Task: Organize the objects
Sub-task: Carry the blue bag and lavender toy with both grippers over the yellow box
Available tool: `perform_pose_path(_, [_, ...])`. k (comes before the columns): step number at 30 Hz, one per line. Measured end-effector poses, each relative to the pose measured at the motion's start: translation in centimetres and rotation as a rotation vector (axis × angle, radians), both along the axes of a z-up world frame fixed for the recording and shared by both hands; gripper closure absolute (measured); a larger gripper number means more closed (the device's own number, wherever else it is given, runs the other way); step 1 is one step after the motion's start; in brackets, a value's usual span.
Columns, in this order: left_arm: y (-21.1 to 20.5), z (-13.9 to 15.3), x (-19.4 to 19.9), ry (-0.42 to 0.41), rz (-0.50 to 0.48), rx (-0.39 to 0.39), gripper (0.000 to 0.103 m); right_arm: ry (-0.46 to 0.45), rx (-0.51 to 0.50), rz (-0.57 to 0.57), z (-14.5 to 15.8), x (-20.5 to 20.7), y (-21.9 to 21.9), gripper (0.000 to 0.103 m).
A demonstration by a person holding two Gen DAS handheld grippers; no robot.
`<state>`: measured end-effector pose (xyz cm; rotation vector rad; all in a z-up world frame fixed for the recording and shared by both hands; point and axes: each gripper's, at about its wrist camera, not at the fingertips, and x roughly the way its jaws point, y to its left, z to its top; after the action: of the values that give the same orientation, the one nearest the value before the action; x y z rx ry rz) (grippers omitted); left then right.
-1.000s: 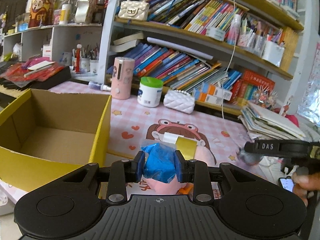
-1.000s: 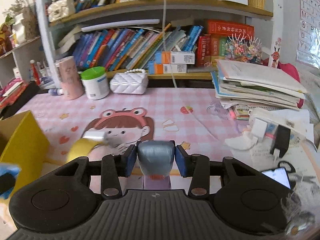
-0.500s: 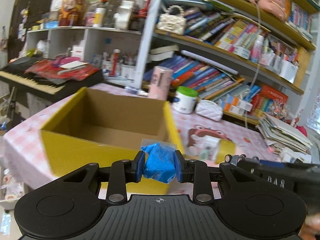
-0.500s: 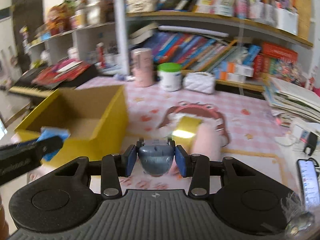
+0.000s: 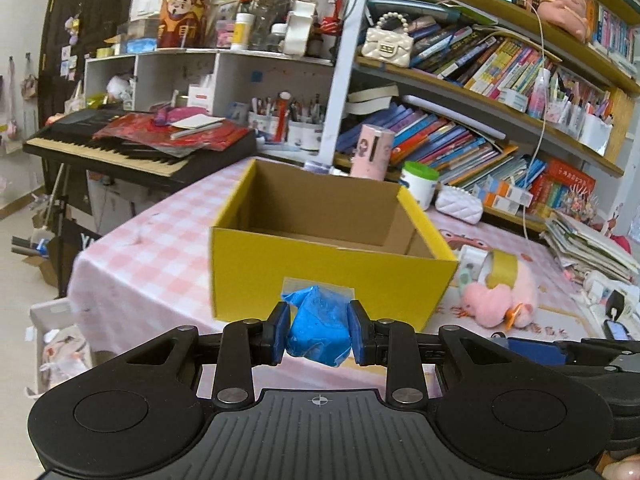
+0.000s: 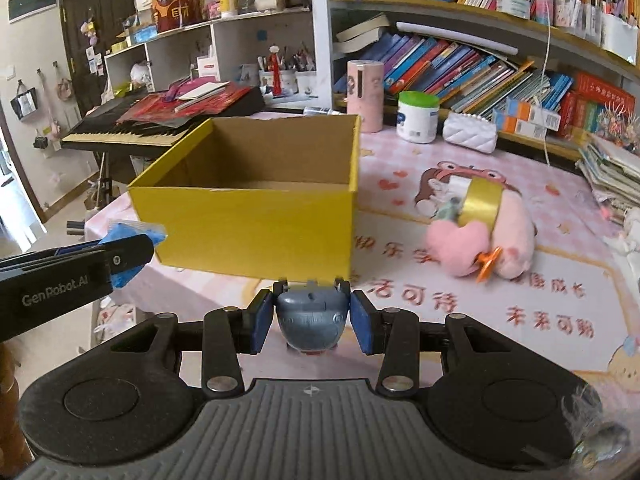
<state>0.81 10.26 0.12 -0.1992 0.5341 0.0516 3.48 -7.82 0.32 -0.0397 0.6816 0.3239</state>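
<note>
My left gripper [image 5: 319, 332] is shut on a blue bagged lump [image 5: 319, 330], held in front of the near wall of an open yellow cardboard box [image 5: 328, 276] on the pink checked table. My right gripper [image 6: 308, 316] is shut on a grey rounded toy [image 6: 308, 320], held before the same box [image 6: 256, 224] at its right front corner. The left gripper with the blue lump [image 6: 132, 240] shows at the left of the right wrist view. A pink plush [image 6: 484, 236] with a gold tape roll [image 6: 480, 200] lies right of the box.
A pink cylinder [image 6: 365, 94], a white jar with green lid [image 6: 418, 116] and a white quilted purse [image 6: 470, 138] stand at the back by the bookshelves. A keyboard [image 5: 132, 148] stands left of the table. Stacked papers [image 5: 588, 244] and a phone [image 5: 618, 330] lie at right.
Both grippers have pulled back and swung left, still holding their objects. The yellow box now sits centred ahead instead of at the left.
</note>
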Motion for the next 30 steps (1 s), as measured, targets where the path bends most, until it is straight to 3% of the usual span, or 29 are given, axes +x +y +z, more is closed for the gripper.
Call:
perform_pose_path(21, [3.8, 0.6, -1.7, -0.037, -0.009, -0.022, 0.074, -0.034, -0.025, 0.015, 1.2, -2.1, 4.3, 0.064])
perform_pose_path(30, [4.2, 2.5, 1.1, -0.09, -0.029, -0.016, 0.074, -0.127, -0.021, 0.0, 4.2, 0.3, 4.9, 0.064])
